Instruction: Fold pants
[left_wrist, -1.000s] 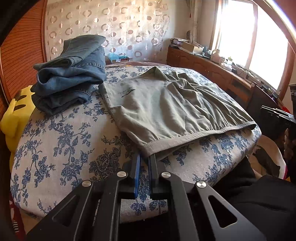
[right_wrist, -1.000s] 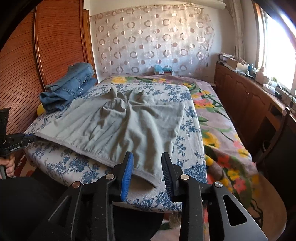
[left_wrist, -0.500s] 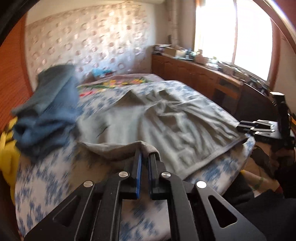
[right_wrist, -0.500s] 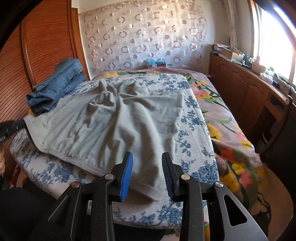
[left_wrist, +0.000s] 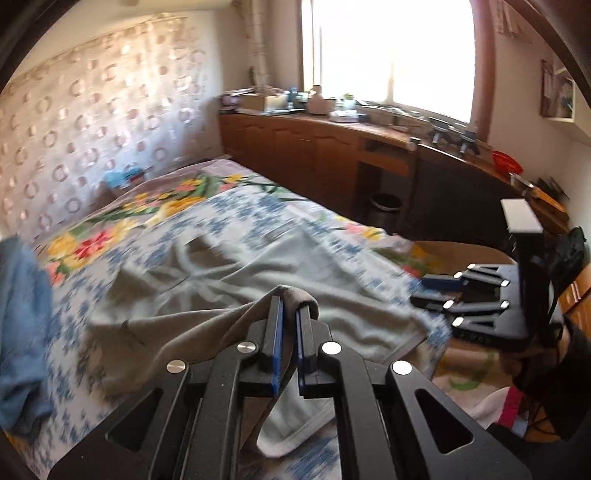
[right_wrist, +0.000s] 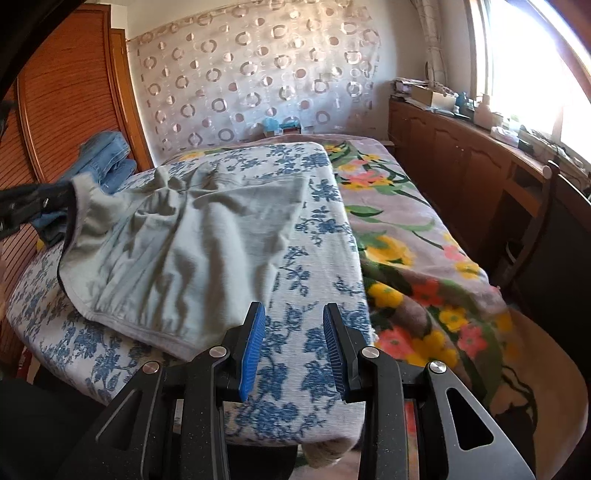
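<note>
Grey-green pants (right_wrist: 192, 240) lie spread on the blue-flowered bed cover (right_wrist: 317, 266). My left gripper (left_wrist: 290, 314) is shut on the waistband corner of the pants (left_wrist: 236, 288) and holds it lifted above the bed, with cloth draped over its fingers. The left gripper also shows at the left edge of the right wrist view (right_wrist: 22, 206), with the raised corner hanging from it. My right gripper (right_wrist: 293, 325) is open and empty, over the bare cover just right of the pants' near hem. The right gripper shows in the left wrist view (left_wrist: 436, 291) at the bed's right edge.
Folded blue jeans (right_wrist: 107, 158) are stacked at the bed's far left by the wooden wardrobe (right_wrist: 70, 96). A bright flowered blanket (right_wrist: 406, 236) covers the bed's right side. A long wooden cabinet (right_wrist: 458, 155) with clutter runs under the window.
My left gripper has lifted the waistband corner off the bed and swung it rightward over the pants. My right gripper has shifted right, off the pants' hem, still open.
</note>
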